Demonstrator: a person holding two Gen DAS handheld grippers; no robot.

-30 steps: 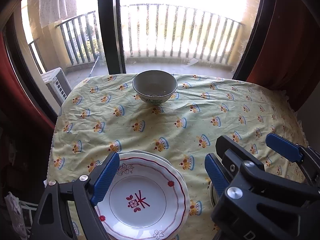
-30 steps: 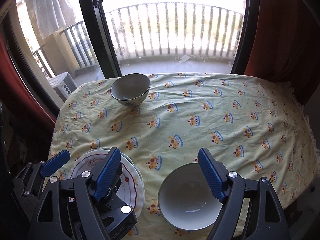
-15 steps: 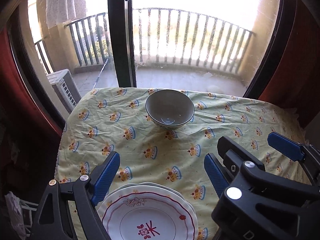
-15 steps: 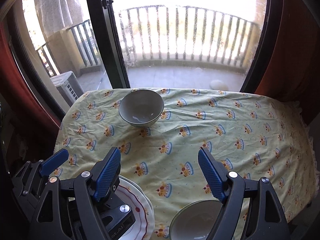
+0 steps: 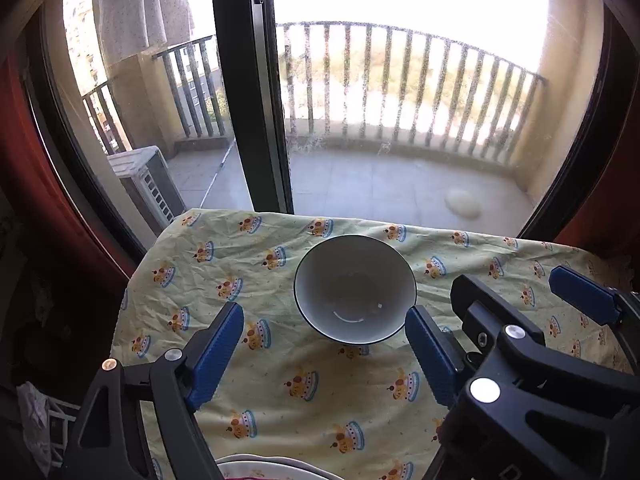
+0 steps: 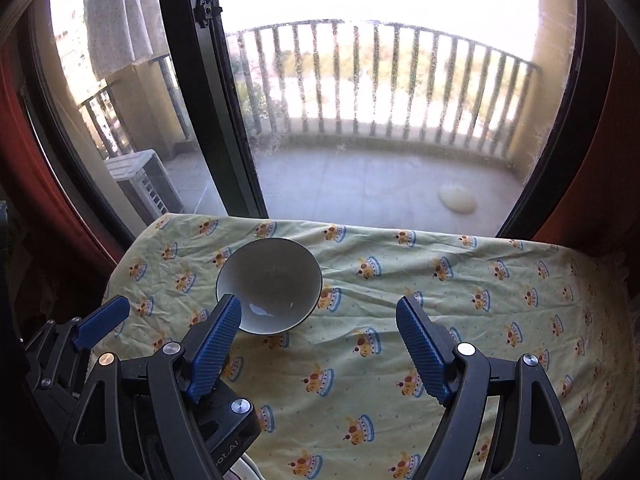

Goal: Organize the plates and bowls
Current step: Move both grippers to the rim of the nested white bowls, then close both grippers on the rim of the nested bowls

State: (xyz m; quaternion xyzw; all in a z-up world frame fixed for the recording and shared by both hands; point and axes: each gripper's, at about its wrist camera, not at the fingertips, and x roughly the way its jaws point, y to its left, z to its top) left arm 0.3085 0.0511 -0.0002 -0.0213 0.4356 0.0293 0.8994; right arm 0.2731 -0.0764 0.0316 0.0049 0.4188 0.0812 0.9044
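A white bowl with a dark rim (image 5: 355,287) stands upright on the yellow patterned tablecloth (image 5: 312,408) near the far side of the table. My left gripper (image 5: 324,356) is open and empty, just short of the bowl and centred on it. My right gripper (image 6: 320,350) is open and empty, with the same bowl (image 6: 269,285) ahead and to its left. The rim of the stacked plates (image 5: 256,468) shows at the bottom edge of the left wrist view. The second bowl is out of view.
The table's far edge lies just behind the bowl, against a glass balcony door with a dark frame (image 5: 248,92). Red curtains (image 6: 624,152) hang at both sides. The right gripper's body (image 5: 532,364) sits close at the right of the left gripper.
Both grippers have moved forward toward the far bowl, which is now larger and nearer. The plates have slid to the bottom edge and the near bowl has left the right wrist view.
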